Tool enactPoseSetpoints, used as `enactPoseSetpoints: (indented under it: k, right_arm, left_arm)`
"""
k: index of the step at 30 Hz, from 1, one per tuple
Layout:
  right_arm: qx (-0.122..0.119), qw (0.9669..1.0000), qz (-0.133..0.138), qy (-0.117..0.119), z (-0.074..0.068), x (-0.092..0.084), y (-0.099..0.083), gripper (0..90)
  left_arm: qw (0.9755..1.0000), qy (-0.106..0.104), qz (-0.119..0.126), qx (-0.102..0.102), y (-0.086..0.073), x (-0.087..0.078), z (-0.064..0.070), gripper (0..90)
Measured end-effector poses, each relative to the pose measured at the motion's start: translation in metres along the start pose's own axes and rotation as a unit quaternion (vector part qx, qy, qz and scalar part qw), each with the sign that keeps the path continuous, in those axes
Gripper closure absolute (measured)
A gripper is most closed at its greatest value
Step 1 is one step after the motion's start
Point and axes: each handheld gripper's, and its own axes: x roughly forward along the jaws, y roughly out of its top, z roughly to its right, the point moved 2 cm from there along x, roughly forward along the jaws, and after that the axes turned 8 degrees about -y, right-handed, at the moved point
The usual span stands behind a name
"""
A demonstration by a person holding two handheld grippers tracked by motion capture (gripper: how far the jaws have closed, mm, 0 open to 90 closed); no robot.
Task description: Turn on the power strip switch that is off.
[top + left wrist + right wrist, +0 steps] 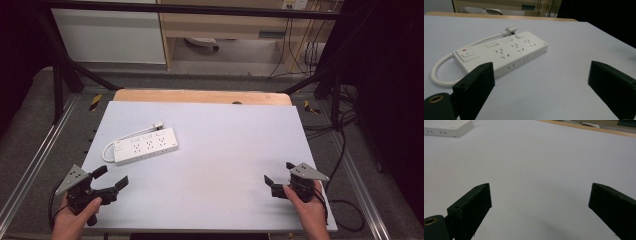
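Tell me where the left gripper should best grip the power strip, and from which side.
Probably across the power strip's narrow width near mid-body, coming down from above. It lies flat on the table, long and slim, with both long edges free; the cord loops off the switch end. The left gripper is open and nearest.

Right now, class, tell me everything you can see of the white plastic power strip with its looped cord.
The white plastic power strip lies flat on the pale table, left of centre, angled. It has a switch with a red mark at one end, three rows of sockets and three flat buttons. Its white cord loops round to a plug behind. Nothing grips it.
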Motion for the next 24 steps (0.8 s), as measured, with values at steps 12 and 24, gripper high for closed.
enactPoseSetpoints:
  k: [12,24]
  right_arm:
    - [-0.004,0.9999,0.004,0.015,-0.004,0.001,0.002,4.7]
    - [-0.001,0.9998,0.007,0.018,-0.004,0.000,0.002,4.2]
  left_arm:
    - [1.0000,0.005,-0.008,0.002,0.018,0.014,0.004,7.7]
    - [0.9998,0.002,-0.004,0.021,0.040,0.028,0.013,6.1]
